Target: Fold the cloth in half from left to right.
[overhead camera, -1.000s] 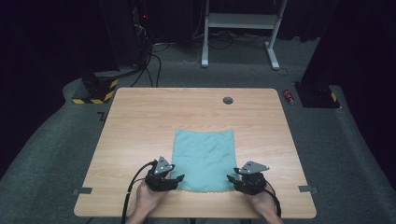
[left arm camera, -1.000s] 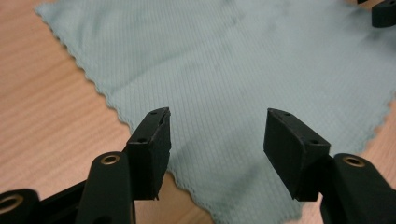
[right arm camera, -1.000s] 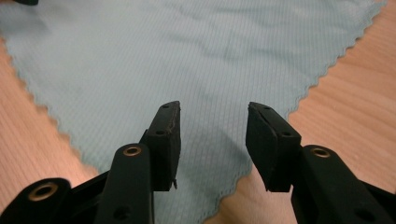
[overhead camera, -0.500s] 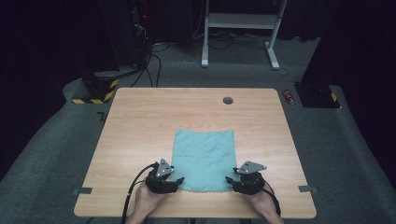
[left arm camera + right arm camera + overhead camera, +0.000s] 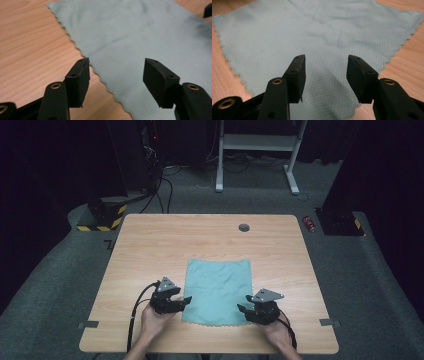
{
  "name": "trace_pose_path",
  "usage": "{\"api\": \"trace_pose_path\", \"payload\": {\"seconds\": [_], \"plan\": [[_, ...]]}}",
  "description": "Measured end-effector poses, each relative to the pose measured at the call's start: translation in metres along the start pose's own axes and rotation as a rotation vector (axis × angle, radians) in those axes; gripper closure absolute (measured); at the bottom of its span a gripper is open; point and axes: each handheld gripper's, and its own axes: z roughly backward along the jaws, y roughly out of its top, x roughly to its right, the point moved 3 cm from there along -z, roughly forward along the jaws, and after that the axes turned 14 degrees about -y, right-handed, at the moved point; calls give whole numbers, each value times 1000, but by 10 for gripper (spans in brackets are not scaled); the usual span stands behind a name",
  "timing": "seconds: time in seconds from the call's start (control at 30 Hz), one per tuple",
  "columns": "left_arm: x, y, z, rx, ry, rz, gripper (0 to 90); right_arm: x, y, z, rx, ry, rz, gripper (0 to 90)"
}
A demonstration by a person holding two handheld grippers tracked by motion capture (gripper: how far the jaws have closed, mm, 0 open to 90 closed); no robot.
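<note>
Teal cloth [image 5: 217, 290] lying flat on the desk [image 5: 150, 245]. Left gripper [image 5: 186, 300] and right gripper [image 5: 241, 309] flank its 2 near corners, fingers spread, having just opened, pinching nothing. Best practice: lower both evenly and pinch each corner just inside the scalloped edge.

No readable text, labels, brands or numbers anywhere. Only sign-like marking: yellow-black hazard stripes on a low block [image 5: 102, 222] on the floor, far beyond the left tongs [image 5: 186, 301] and off the tabletop's [image 5: 150, 245] far left corner. A second striped patch sits on a dark base [image 5: 356, 223] on the floor, well beyond the right tongs [image 5: 242, 309]. The small red item [image 5: 310, 224] beside it is too small to read.
</note>
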Motion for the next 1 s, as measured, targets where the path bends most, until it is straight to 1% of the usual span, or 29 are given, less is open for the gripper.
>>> {"api": "trace_pose_path", "payload": {"seconds": [0.07, 0.13, 0.17, 0.2, 0.23, 0.3, 0.33, 0.4, 0.47, 0.5, 0.53, 0.57, 0.6, 0.63, 0.67, 0.7, 0.77, 0.8, 0.83, 0.87, 0.93, 0.97, 1.0], "plan": [[-5, 5, -1, 12, -6, 24, 394, -1, 2, -2, 2, 3, -7, 500], [-10, 11, -1, 21, -10, 34, 397, -3, 5, -3, -3, 14, -24, 501], [-11, 14, -2, 26, -6, 39, 403, -5, 6, -4, 0, 15, -28, 501], [-14, 18, -3, 20, 4, 33, 403, -6, 8, -5, 2, 13, -31, 499], [-16, 22, -4, 26, 15, 32, 402, -8, 9, -6, 4, 11, -33, 494], [-21, 30, -5, 25, 32, 44, 395, -13, 13, -9, 2, 13, -45, 478], [-23, 34, -7, 34, 26, 58, 395, -16, 16, -10, -1, 15, -46, 468], [-29, 42, -10, 23, 23, 70, 398, -21, 20, -11, -1, 21, -44, 461], [-34, 51, -13, 14, 34, 65, 395, -25, 25, -13, 5, 32, -39, 472], [-37, 56, -15, 12, 36, 65, 392, -27, 28, -14, 9, 38, -32, 483], [-40, 60, -18, 12, 35, 69, 388, -30, 29, -16, 11, 44, -36, 497], [-43, 63, -20, 20, 35, 79, 386, -33, 31, -18, 16, 56, -36, 513], [-46, 67, -23, 13, 35, 84, 386, -39, 32, -23, 14, 75, -32, 541], [-50, 69, -27, 3, 39, 84, 386, -39, 32, -23, 14, 75, -32, 541], [-53, 71, -31, 6, 51, 87, 385, -43, 33, -25, 15, 86, -25, 548], [-57, 72, -34, -13, 60, 87, 388, -46, 34, -27, 16, 92, -19, 554], [-65, 75, -41, -34, 71, 94, 384, -52, 37, -30, 24, 98, 0, 569], [-68, 75, -43, -29, 77, 98, 387, -55, 38, -31, 26, 104, 2, 579], [-72, 76, -47, -37, 77, 112, 393, -58, 39, -32, 25, 112, 2, 586], [-75, 77, -49, -43, 77, 116, 387, -62, 41, -33, 30, 121, 6, 593], [-78, 79, -53, -45, 83, 111, 387, -68, 44, -35, 35, 136, 20, 600], [-79, 80, -55, -39, 91, 104, 387, -72, 45, -36, 35, 148, 25, 600], [-81, 80, -56, -29, 96, 106, 389, -77, 46, -37, 36, 157, 30, 601]]}}
